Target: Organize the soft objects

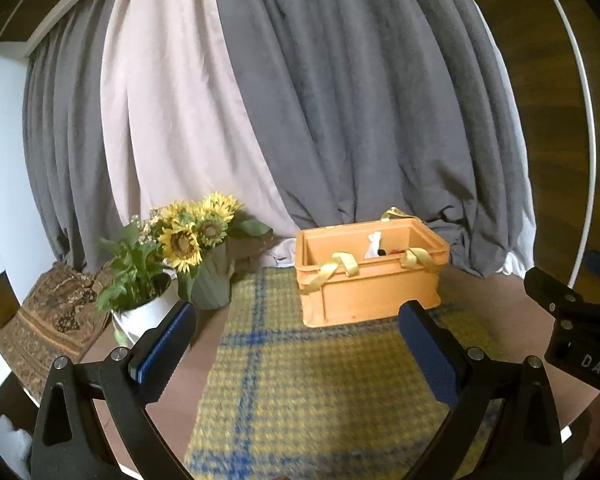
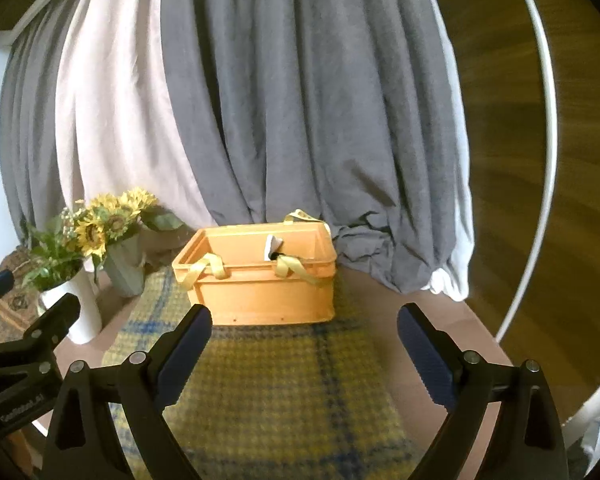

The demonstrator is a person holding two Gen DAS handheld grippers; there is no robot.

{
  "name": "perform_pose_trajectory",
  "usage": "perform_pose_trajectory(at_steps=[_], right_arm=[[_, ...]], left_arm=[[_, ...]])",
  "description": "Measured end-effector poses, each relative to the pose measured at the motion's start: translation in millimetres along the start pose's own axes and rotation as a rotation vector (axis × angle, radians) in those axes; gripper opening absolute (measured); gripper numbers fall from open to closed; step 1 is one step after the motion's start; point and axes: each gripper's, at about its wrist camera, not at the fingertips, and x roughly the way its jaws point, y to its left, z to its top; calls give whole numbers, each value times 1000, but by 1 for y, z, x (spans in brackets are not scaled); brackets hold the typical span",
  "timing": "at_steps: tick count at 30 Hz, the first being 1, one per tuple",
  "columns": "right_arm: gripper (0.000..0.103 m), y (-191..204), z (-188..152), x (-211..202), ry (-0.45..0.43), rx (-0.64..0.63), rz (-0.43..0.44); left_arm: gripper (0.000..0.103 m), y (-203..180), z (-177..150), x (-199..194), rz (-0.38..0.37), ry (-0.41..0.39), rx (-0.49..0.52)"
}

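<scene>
Currently both tools sit low over the table, aimed at the crate: left gripper (image 1: 296, 344) and right gripper (image 2: 304, 344) spread wide, nothing between the ribbed blue pads (image 1: 162, 354). Rigid orange plastic crate (image 1: 370, 286) stands at the far end of a woolly yellow-and-blue checked mat (image 1: 300, 392), yellow fabric straps (image 1: 336, 266) draped over its rim. Inside, a white soft item (image 1: 374, 245) with something dark and something red beside it; can't identify them.

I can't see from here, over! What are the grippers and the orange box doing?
Left gripper open, empty. Right gripper open, empty. Orange crate on plaid mat, items inside. Path clear.
</scene>
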Motion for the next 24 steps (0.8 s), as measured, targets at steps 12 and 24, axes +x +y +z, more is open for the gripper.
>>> perform_pose_trajectory(at_steps=[12,24], right_arm=[[99,-20,-20,-69,-32,16,-9],[100,-29,-28,-120,-71,33,1]], left_arm=[[103,-10,-19,-65,-27,-9,-11],[103,-10,-20,-116,-22,-73,-11]])
